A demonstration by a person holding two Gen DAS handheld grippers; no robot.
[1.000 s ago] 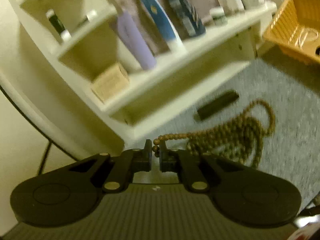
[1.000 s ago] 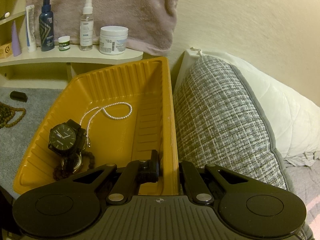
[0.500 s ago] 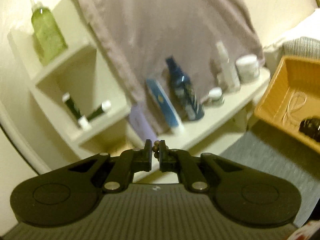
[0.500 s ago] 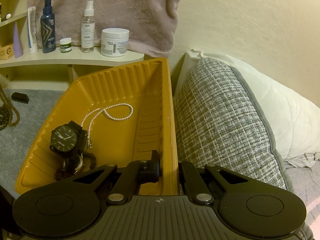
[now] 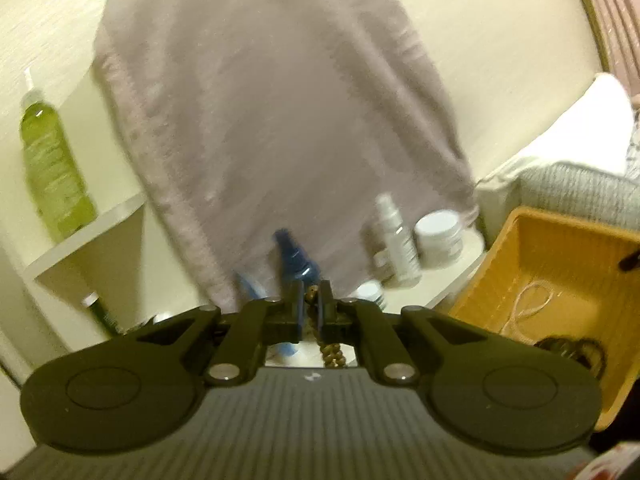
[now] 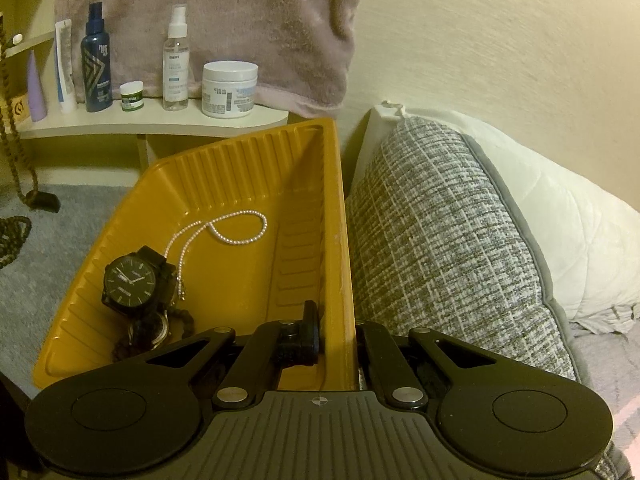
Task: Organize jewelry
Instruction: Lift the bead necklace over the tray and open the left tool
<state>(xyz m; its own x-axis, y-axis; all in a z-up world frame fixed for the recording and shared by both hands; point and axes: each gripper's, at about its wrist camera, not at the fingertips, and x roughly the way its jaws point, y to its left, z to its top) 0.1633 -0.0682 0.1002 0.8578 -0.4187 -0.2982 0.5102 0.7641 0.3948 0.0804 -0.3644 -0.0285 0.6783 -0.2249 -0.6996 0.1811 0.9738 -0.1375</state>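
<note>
My left gripper [image 5: 311, 300] is shut on a brown bead necklace [image 5: 330, 354], which hangs down below the jaws. In the right wrist view the same necklace [image 6: 10, 152] dangles at the far left, its lower end on the grey surface. My right gripper [image 6: 336, 320] is shut on the right wall of the yellow tray [image 6: 344, 240], one finger inside and one outside. In the tray lie a pearl necklace [image 6: 224, 236], a black watch [image 6: 130, 282] and a dark bead bracelet [image 6: 176, 320]. The tray [image 5: 560, 248] also shows at the right of the left wrist view.
A white shelf [image 6: 152, 124] behind the tray holds a blue bottle [image 6: 96, 68], a spray bottle [image 6: 175, 60], a white jar [image 6: 229, 89] and tubes. A mauve towel [image 5: 280, 120] hangs above. A grey pillow [image 6: 448, 240] lies right of the tray. A small black item [image 6: 44, 200] lies on the grey surface.
My left gripper has lifted the brown bead necklace off the grey surface and tilted upward toward the towel. My right gripper has stayed clamped on the tray wall.
</note>
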